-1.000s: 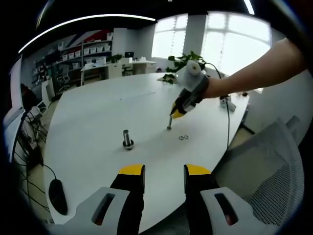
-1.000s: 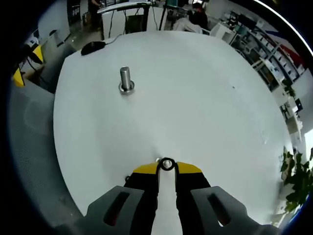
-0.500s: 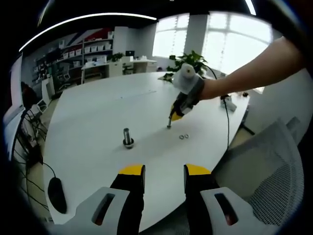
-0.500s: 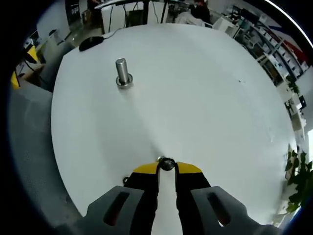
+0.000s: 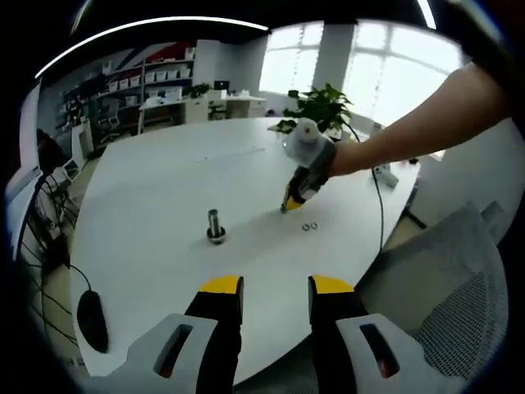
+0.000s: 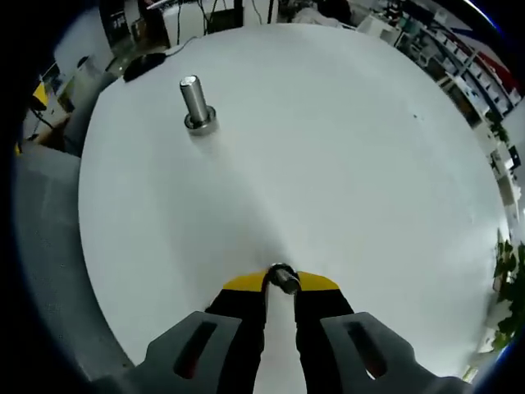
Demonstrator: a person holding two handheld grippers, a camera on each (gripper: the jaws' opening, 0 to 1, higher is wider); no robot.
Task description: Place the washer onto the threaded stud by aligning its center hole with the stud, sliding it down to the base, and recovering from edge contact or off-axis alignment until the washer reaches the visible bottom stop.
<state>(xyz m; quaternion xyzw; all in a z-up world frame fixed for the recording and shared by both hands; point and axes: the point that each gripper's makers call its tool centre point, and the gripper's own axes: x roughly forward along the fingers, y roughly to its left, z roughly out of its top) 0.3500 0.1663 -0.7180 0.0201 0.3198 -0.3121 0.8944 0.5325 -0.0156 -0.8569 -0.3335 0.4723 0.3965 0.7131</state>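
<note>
Here a washer (image 6: pixel 283 277) is gripped in the right gripper (image 6: pixel 280 283) jaws; carrying to the threaded stud (image 6: pixel 197 103) is judged next, left gripper (image 5: pixel 271 287) jaws open

Bright, even daylight, strong fisheye bending.

Glare from the windows (image 5: pixel 385 74) behind the white table (image 5: pixel 164 189), washing out their panes; curved ceiling light strip (image 5: pixel 148 33) above. Soft, faint shadows beside the stud (image 6: pixel 197 103). Table edges bowed, far shelving slightly soft, foreground yellow-tipped right gripper (image 6: pixel 281 283) a little blurred close to the lens.
</note>
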